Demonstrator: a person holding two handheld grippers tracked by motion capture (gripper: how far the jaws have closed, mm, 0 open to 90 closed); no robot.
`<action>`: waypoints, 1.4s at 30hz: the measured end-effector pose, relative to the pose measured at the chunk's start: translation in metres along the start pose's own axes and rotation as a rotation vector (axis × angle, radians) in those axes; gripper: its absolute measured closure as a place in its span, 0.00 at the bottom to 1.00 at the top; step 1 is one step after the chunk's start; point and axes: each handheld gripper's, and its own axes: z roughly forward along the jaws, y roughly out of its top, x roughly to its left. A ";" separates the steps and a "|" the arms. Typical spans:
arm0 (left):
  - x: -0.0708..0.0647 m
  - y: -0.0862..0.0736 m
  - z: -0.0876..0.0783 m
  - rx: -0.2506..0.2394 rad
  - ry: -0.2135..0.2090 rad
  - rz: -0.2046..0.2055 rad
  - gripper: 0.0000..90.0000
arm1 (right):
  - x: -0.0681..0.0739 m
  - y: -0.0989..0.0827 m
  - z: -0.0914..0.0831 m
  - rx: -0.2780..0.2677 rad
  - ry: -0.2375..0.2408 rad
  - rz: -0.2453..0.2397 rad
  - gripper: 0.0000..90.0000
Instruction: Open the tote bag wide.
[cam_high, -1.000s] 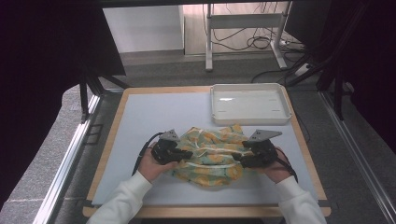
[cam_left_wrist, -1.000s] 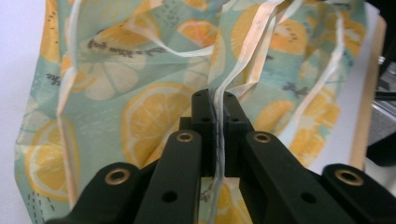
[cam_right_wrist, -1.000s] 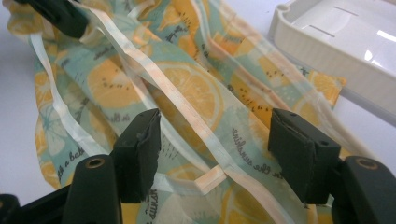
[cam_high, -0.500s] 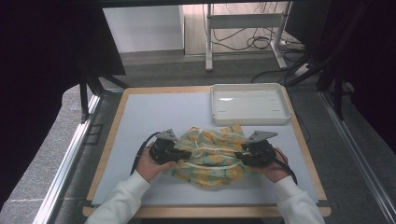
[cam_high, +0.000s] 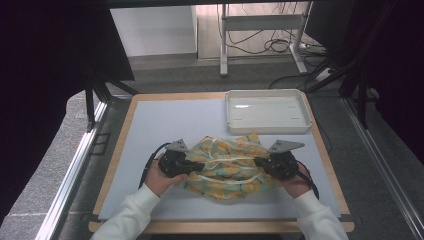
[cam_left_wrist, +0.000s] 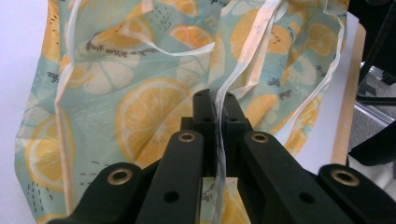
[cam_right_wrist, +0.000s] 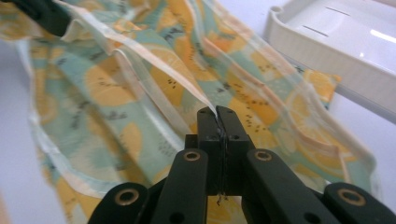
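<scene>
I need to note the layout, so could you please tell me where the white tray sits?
In the high view the white tray sits at the table's far right corner, just beyond the lemon-print cloth.

Both forearms in white sleeves, one hand on each tool. Left gripper (cam_high: 192, 165) clamped tight, jaws pointing inward toward the right gripper (cam_high: 264, 162). Right jaws have just been closing and now meet, pinching a pale edge of the cloth (cam_high: 227, 162) between them.

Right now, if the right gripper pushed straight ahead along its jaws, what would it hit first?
The lemon-print cloth it is already clamped on; beyond that, likely the left gripper facing it, though depth is unclear.
</scene>
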 end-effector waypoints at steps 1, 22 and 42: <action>-0.004 -0.001 -0.004 -0.010 -0.006 0.007 0.99 | 0.004 -0.001 -0.004 -0.010 0.023 0.001 0.98; -0.015 -0.032 0.006 0.080 -0.039 0.017 0.99 | 0.028 -0.044 -0.005 0.078 0.125 0.012 0.98; -0.017 -0.047 0.024 0.166 -0.049 0.014 0.95 | 0.046 -0.064 0.000 0.159 0.190 -0.015 0.96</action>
